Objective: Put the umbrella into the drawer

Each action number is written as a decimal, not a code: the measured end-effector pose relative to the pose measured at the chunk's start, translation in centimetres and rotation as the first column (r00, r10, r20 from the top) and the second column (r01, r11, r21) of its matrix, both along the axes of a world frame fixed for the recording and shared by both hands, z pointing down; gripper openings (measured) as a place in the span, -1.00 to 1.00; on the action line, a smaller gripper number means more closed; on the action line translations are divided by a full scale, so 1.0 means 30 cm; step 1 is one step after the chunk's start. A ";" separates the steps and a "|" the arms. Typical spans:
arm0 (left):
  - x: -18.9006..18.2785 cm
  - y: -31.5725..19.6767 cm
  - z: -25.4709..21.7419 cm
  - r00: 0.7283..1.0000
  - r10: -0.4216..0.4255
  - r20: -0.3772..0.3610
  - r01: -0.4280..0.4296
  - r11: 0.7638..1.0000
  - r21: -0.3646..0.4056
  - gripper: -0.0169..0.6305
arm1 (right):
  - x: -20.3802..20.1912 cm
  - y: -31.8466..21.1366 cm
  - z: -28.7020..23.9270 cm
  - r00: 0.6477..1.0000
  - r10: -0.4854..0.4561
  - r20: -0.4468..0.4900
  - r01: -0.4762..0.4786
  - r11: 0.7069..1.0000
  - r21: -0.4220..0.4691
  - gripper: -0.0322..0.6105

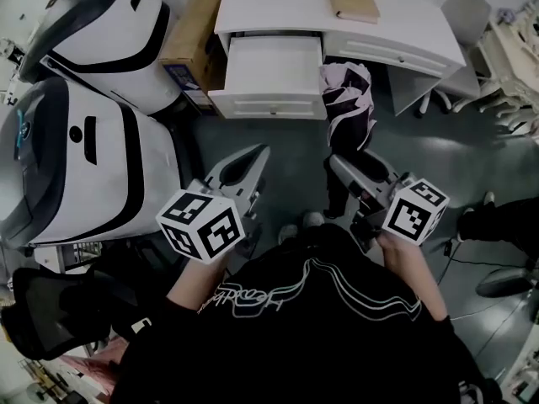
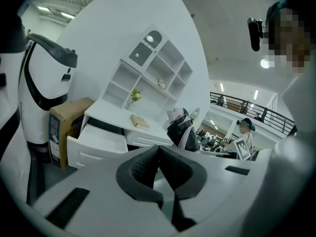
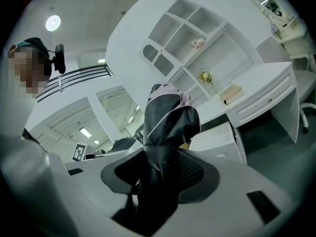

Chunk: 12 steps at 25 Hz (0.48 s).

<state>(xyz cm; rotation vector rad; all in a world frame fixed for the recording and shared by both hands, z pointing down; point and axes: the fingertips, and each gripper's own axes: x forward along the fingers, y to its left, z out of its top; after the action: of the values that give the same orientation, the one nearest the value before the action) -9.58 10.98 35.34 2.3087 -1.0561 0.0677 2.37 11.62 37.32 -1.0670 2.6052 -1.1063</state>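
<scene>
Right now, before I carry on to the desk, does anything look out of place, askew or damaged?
Nothing stands out. The folded black-and-lilac fabric umbrella is strapped shut and clamped upright in the right gripper. The white wooden desk drawer stands pulled out and looks bare.

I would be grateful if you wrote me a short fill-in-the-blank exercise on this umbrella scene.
1. The folded black umbrella with pale lilac trim is clamped in the ____ hand-held gripper.
2. The white pull-out drawer ahead stands ____.
3. The flat tan book lies on top of the white ____.
4. The left hand-held gripper, jaws together, holds ____.

Missing words: right; open; desk; nothing.
</scene>
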 end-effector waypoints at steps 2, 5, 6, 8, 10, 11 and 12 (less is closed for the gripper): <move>0.007 -0.080 -0.002 1.000 0.006 -0.003 -0.006 1.000 0.002 -0.89 | -0.004 -0.079 0.004 1.000 0.000 0.005 0.000 1.000 -0.009 -0.23; 0.030 -0.200 0.008 1.000 0.012 -0.004 -0.012 1.000 -0.005 -0.89 | 0.011 -0.207 0.016 1.000 -0.002 0.006 0.002 1.000 -0.024 -0.23; 0.037 -0.243 0.014 1.000 0.011 -0.001 -0.011 1.000 -0.009 -0.89 | 0.018 -0.252 0.020 1.000 -0.004 0.007 0.004 1.000 -0.024 -0.23; 0.045 -0.340 0.023 1.000 0.001 0.005 -0.001 1.000 -0.014 -0.89 | 0.027 -0.353 0.025 1.000 -0.014 0.010 0.014 1.000 -0.022 -0.23; 0.053 -0.448 0.023 1.000 -0.014 0.011 0.014 1.000 -0.022 -0.89 | 0.028 -0.462 0.031 0.999 -0.035 0.008 0.035 0.999 -0.023 -0.23; 0.058 -0.502 0.022 1.000 -0.019 0.016 0.020 0.999 -0.027 -0.89 | 0.029 -0.517 0.034 0.999 -0.048 0.006 0.048 0.998 -0.026 -0.23; 0.064 -0.555 0.021 0.999 -0.024 0.022 0.024 0.999 -0.031 -0.89 | 0.031 -0.571 0.039 0.998 -0.060 0.004 0.060 0.998 -0.031 -0.23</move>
<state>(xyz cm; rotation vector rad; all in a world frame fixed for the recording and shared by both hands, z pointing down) -7.65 -5.68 35.96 2.2720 -1.0862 0.0995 3.31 -5.51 38.50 -0.9980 2.6423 -1.1639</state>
